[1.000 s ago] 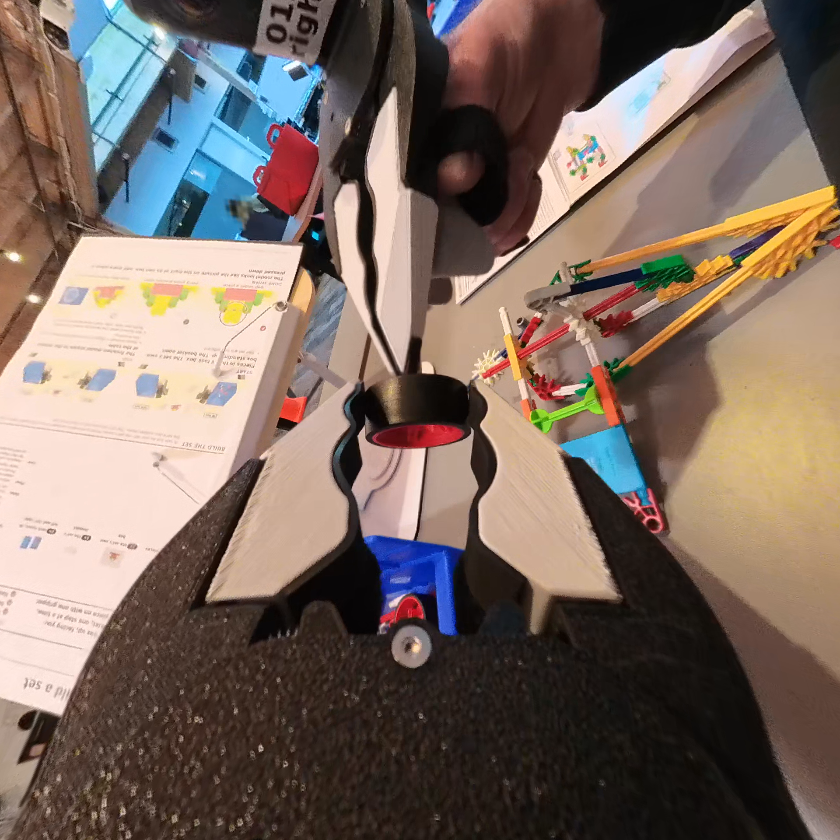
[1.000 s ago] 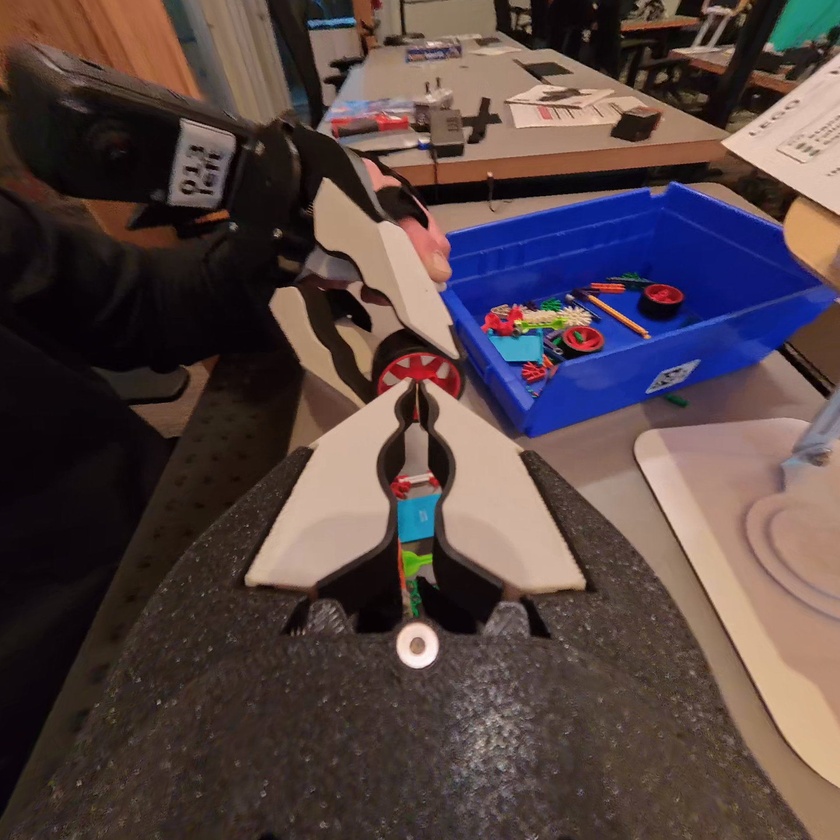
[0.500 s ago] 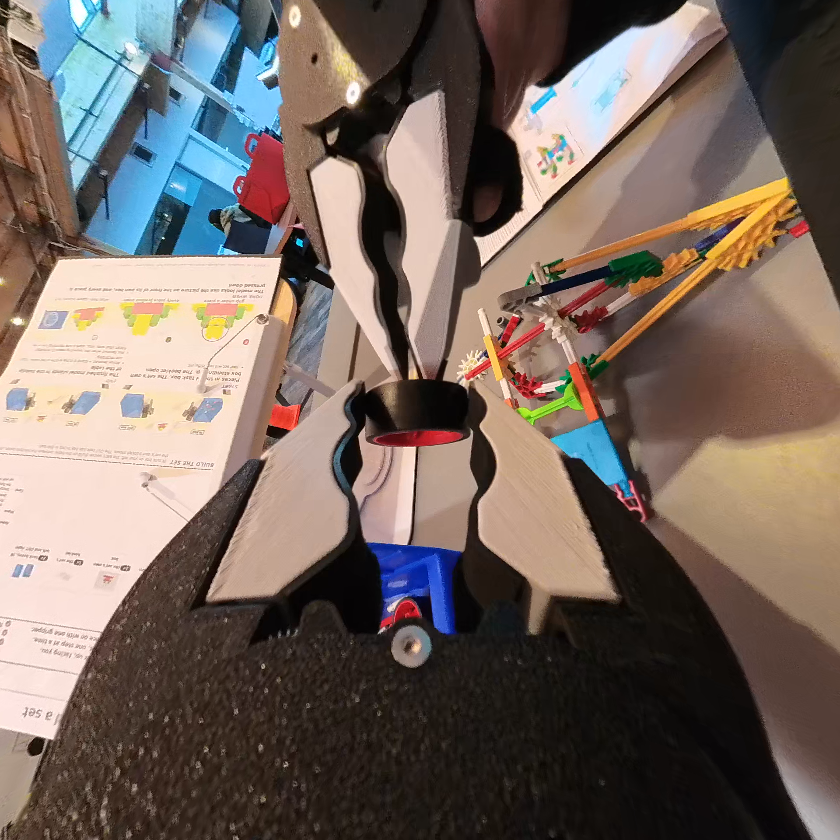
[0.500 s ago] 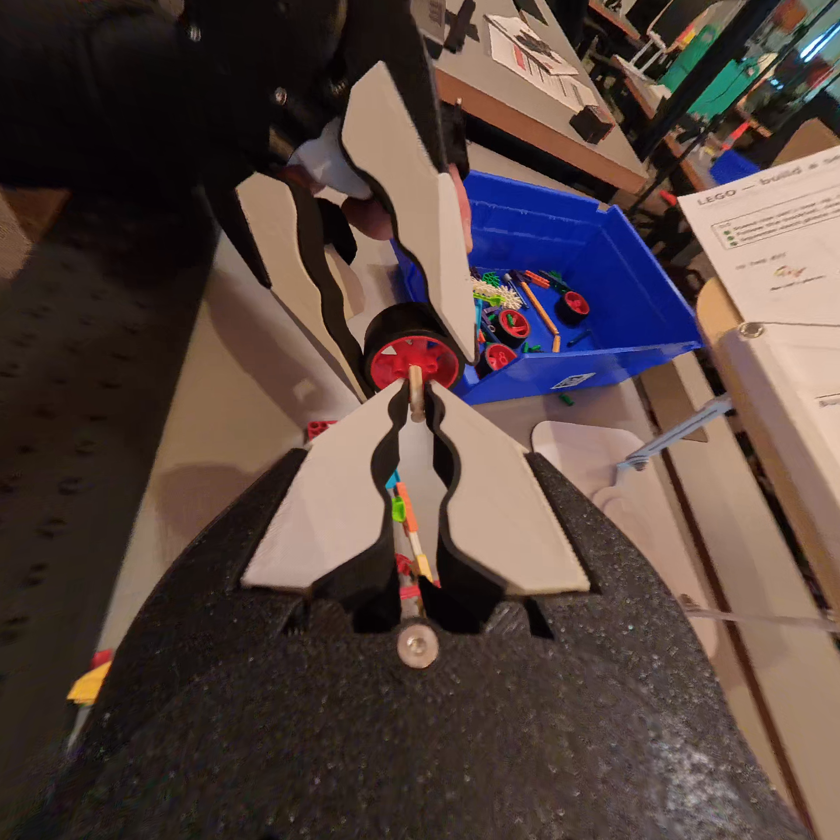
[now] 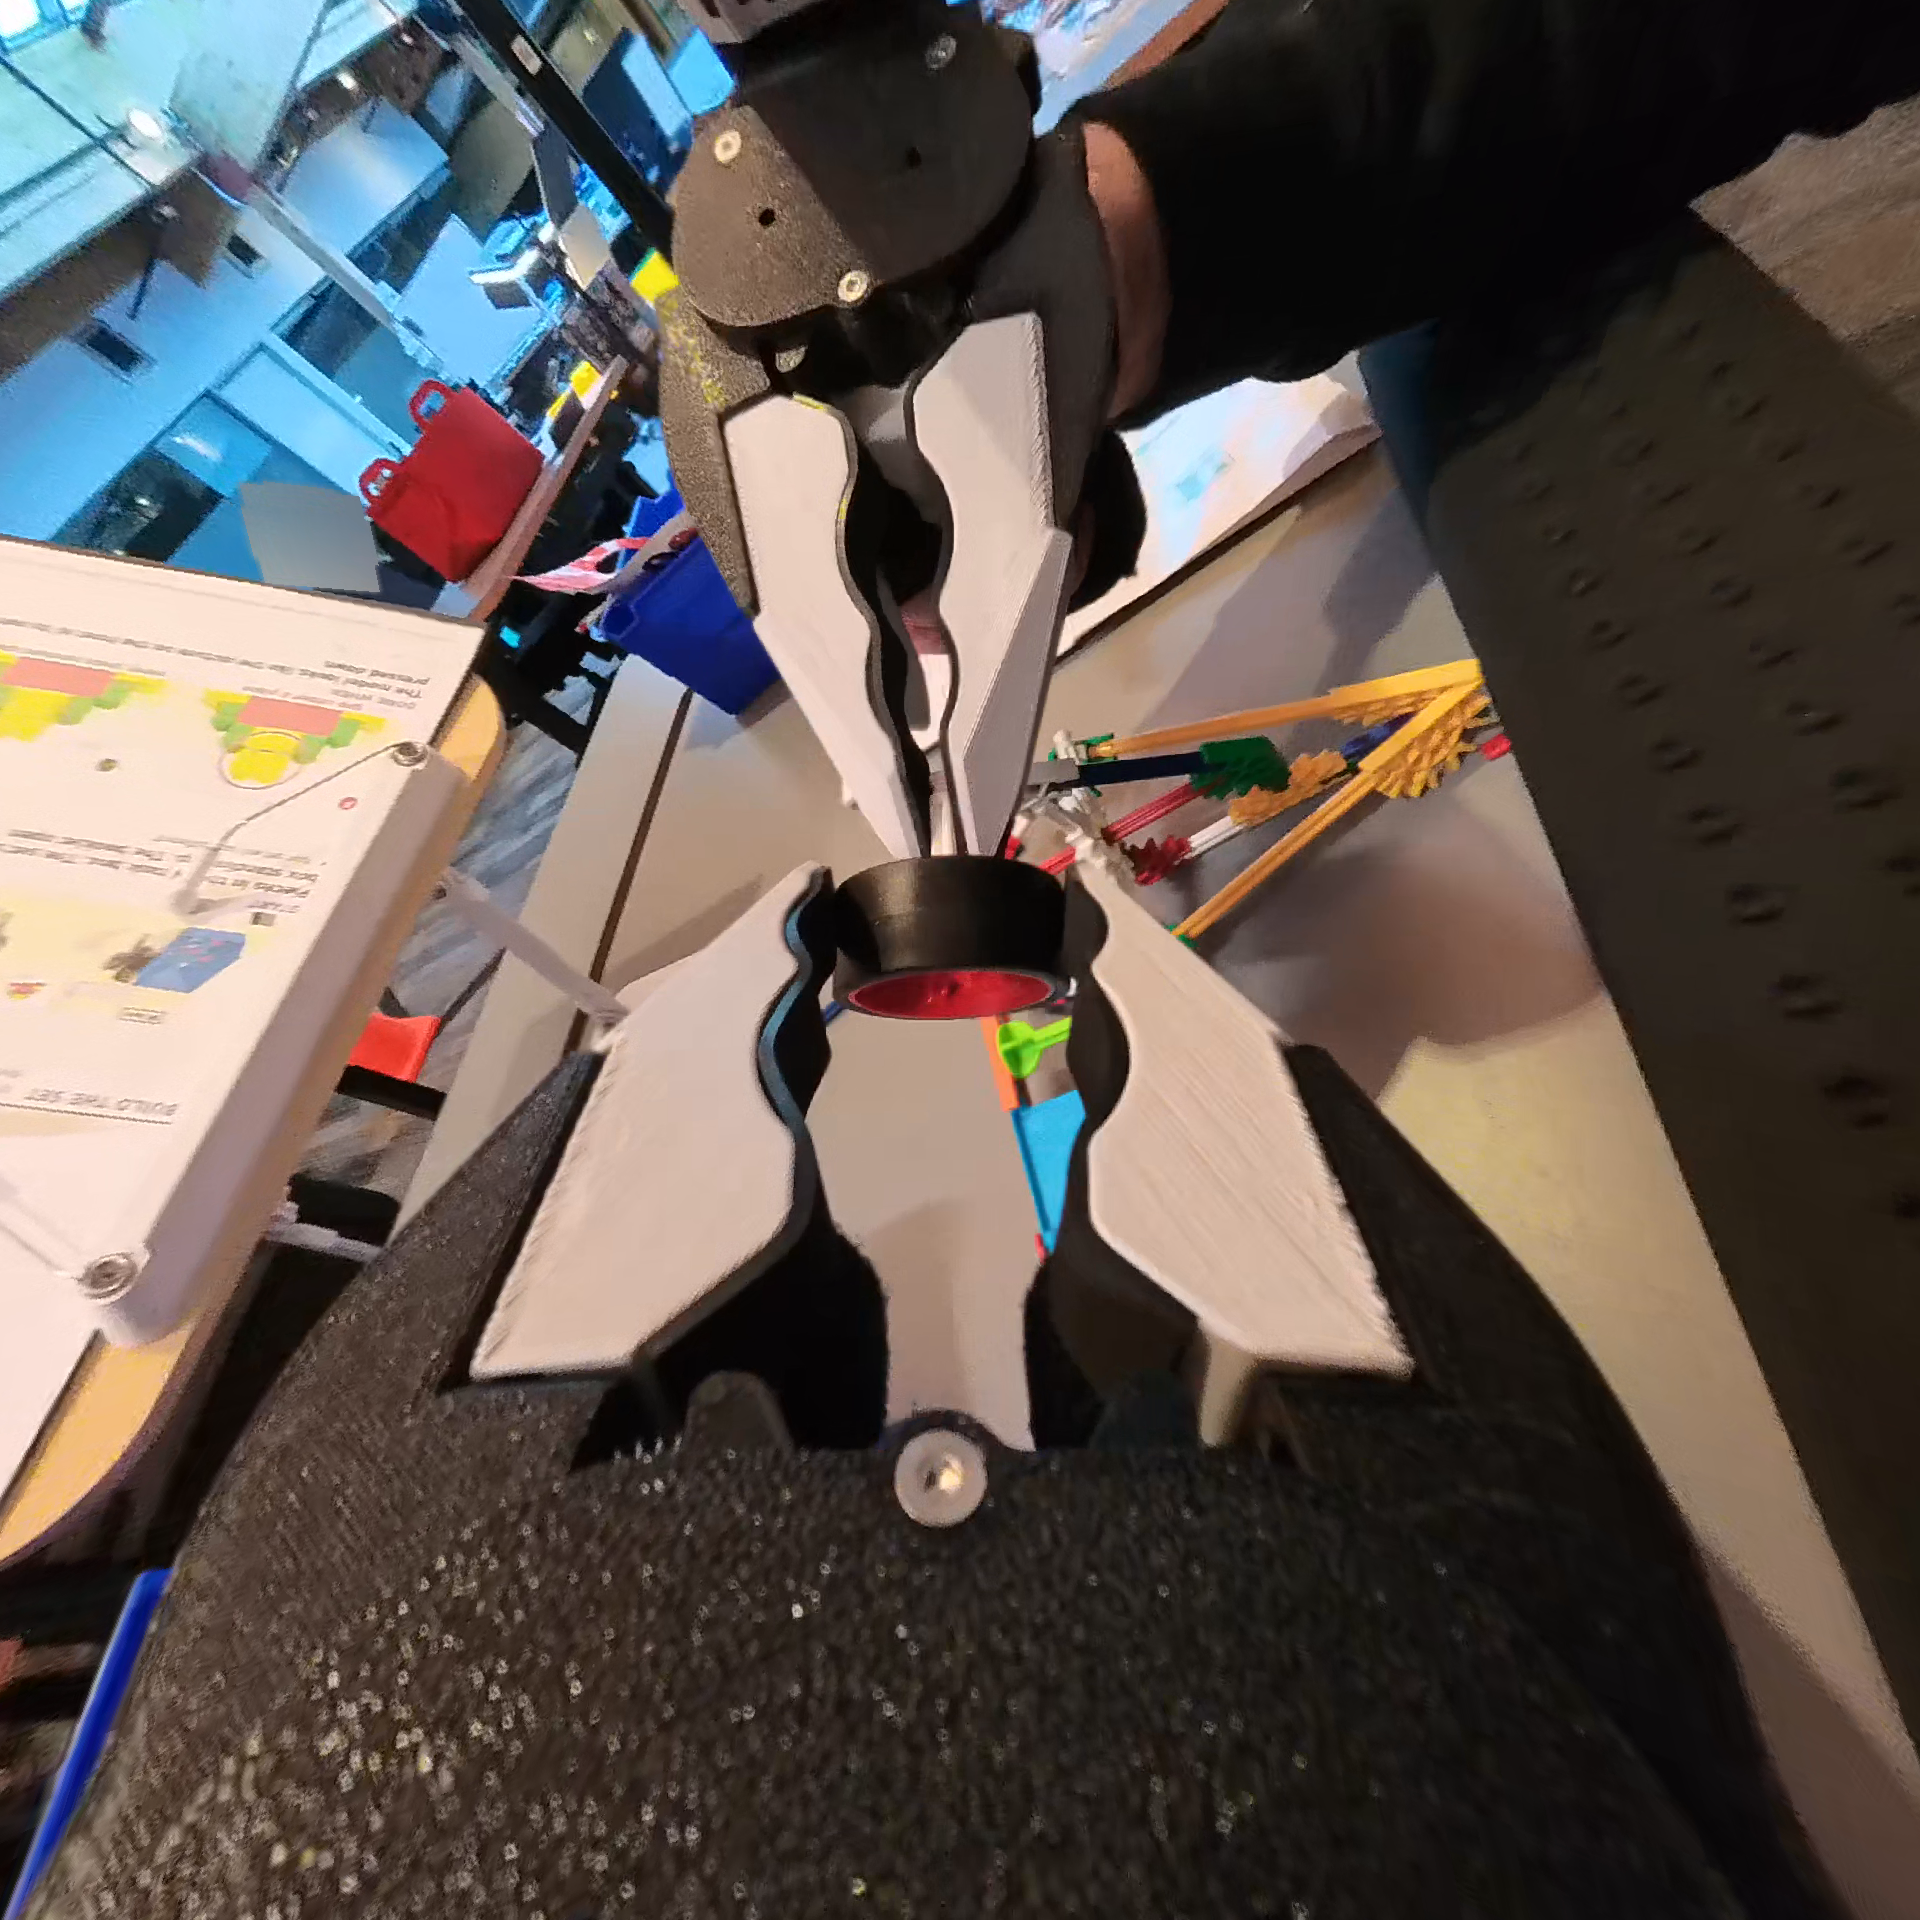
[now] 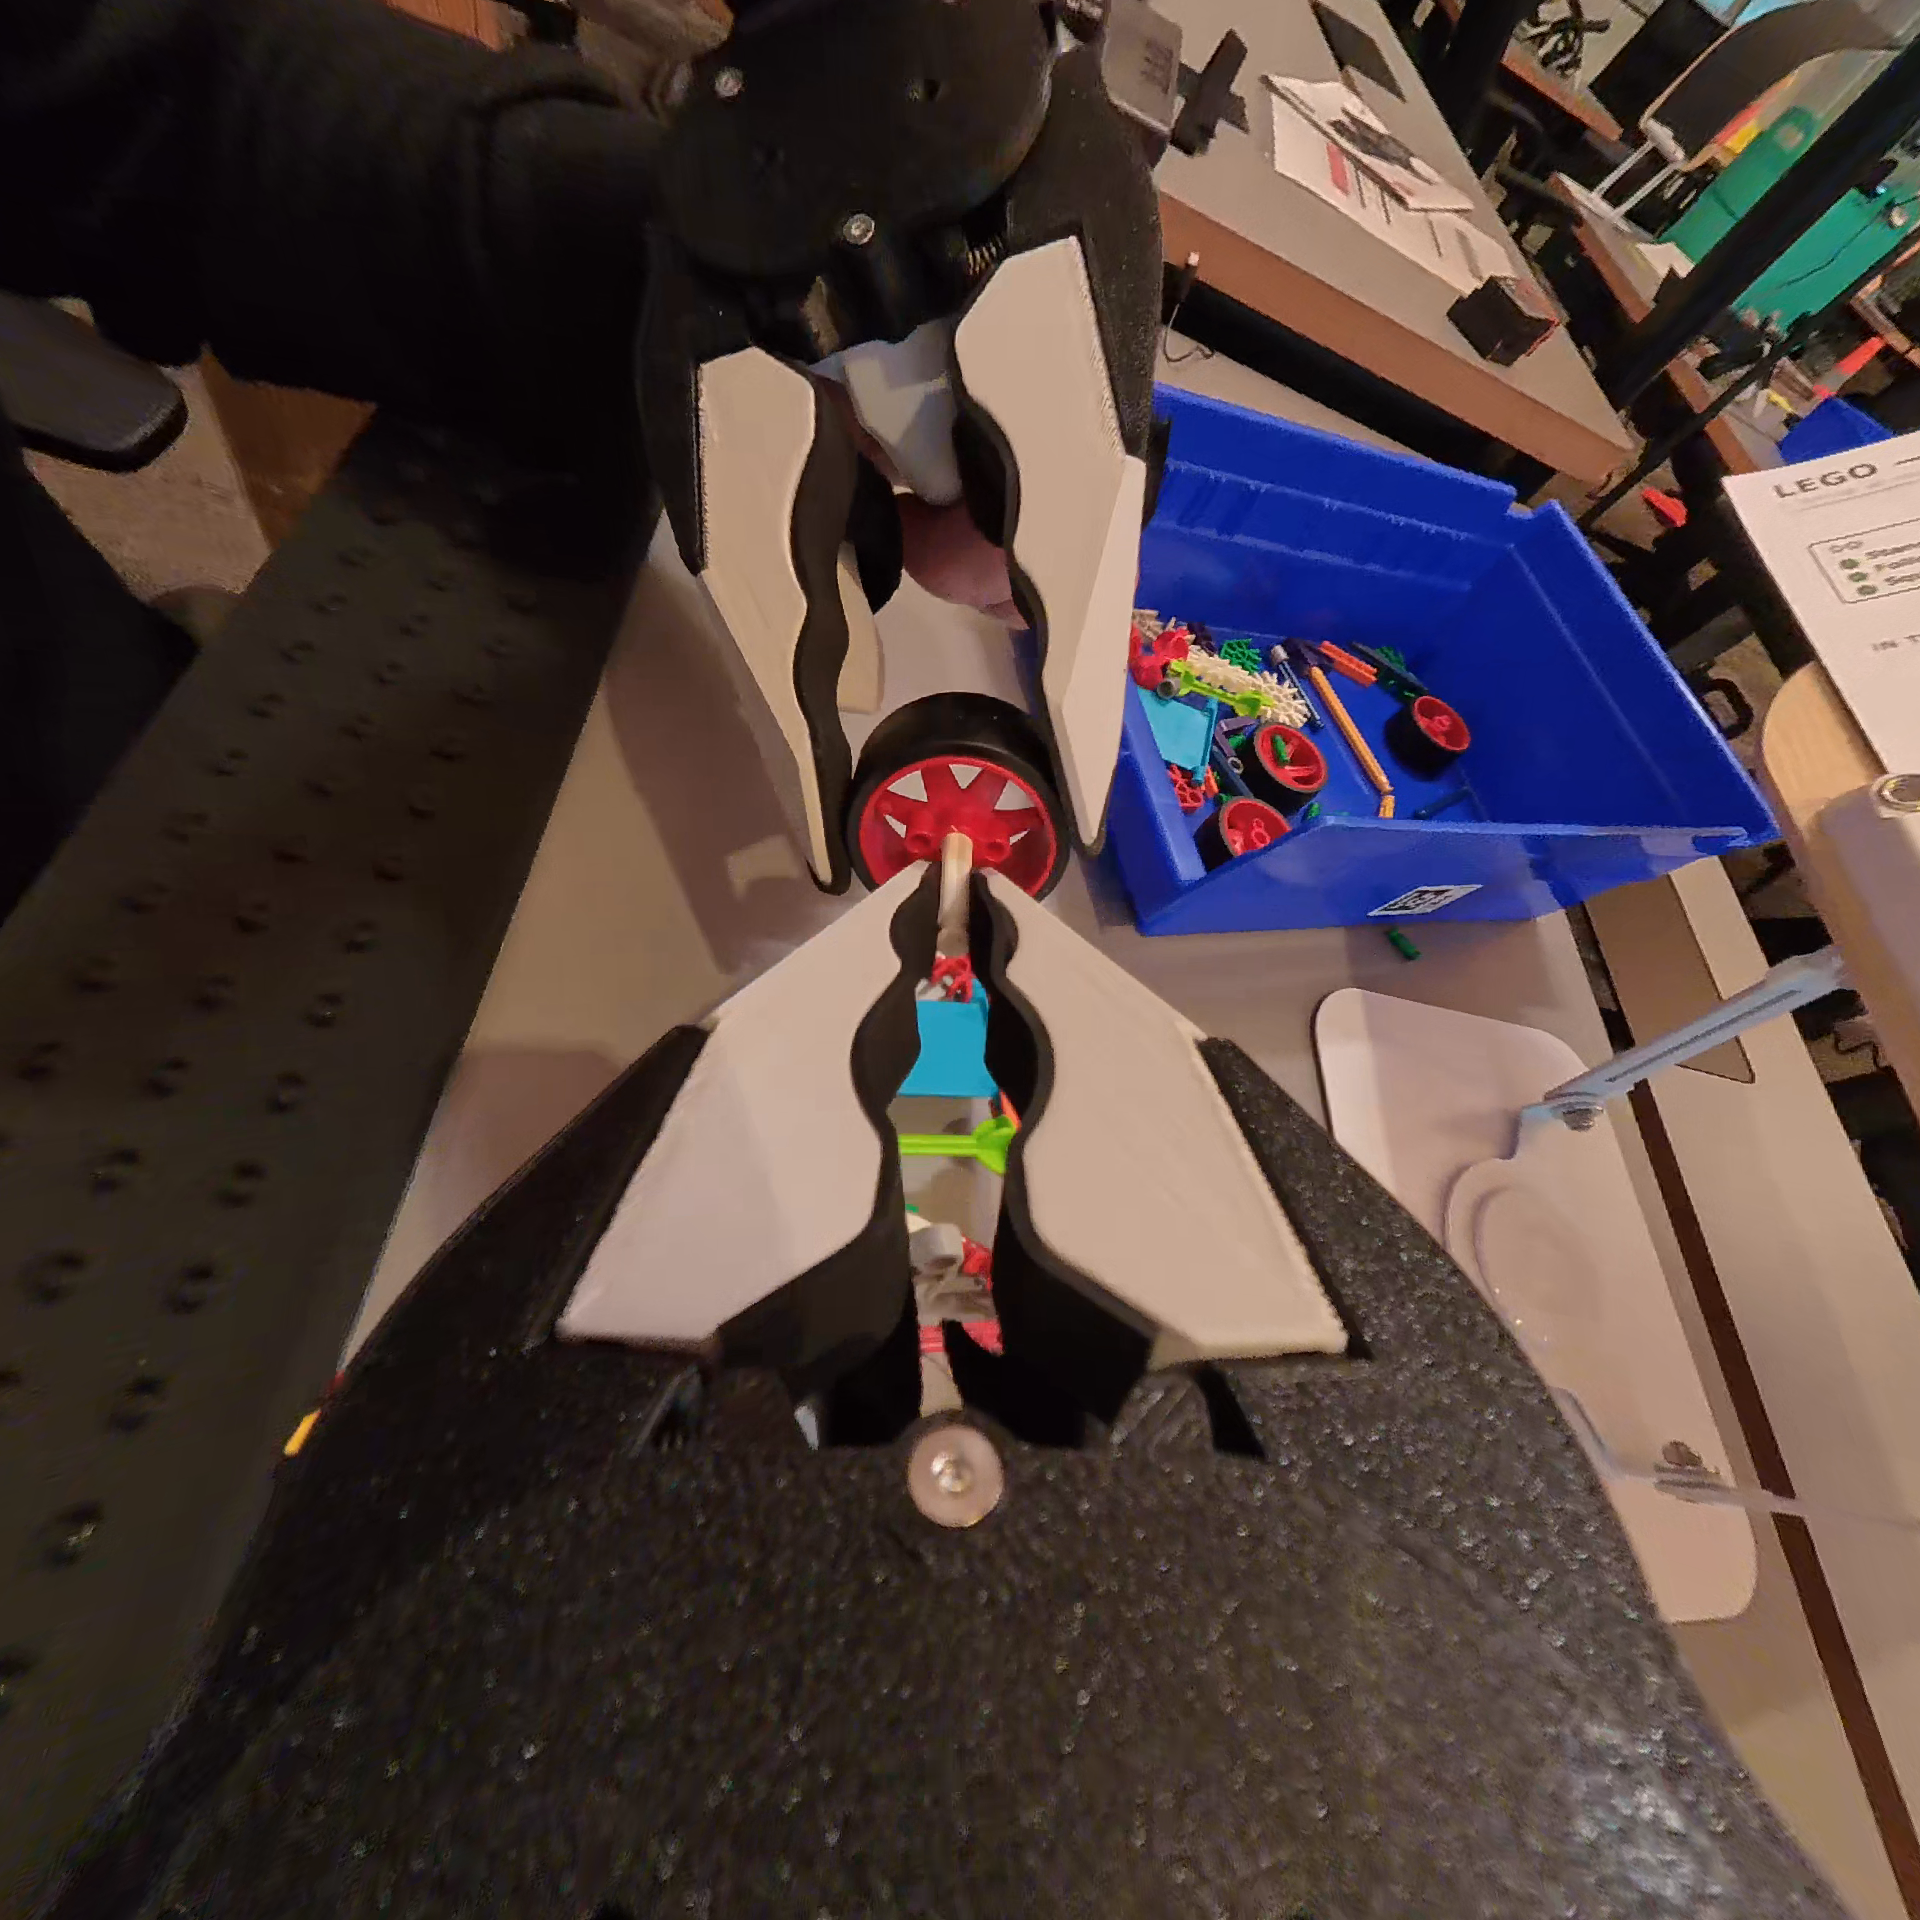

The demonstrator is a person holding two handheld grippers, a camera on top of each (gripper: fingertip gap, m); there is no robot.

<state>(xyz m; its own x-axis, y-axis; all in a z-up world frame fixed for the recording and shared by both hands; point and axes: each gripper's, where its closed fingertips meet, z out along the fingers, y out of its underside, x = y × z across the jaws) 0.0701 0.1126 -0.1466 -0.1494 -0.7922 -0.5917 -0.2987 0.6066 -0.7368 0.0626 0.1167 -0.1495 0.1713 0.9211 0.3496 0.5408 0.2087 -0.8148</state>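
My left gripper (image 5: 951, 920) clamps a black wheel (image 5: 951, 914) with a red hub. My right gripper (image 6: 954, 883) pinches a pale rod (image 6: 954, 868) seated in that hub. A printed instruction sheet (image 5: 187, 831) lies left; a stickered blue bin (image 6: 1455, 665) right.

Wheel (image 6: 954, 805): black tyre, red spoked hub. Rod (image 6: 954, 871) at hub: pale grey. Bin (image 6: 1621, 665): bright blue, multicoloured pieces inside. Rod model (image 5: 1278, 769): yellow, green, red, white, blue. Hand-held gripper fingers (image 6: 1132, 1164): light grey, black-edged. Surface (image 5: 1475, 1164): grey.
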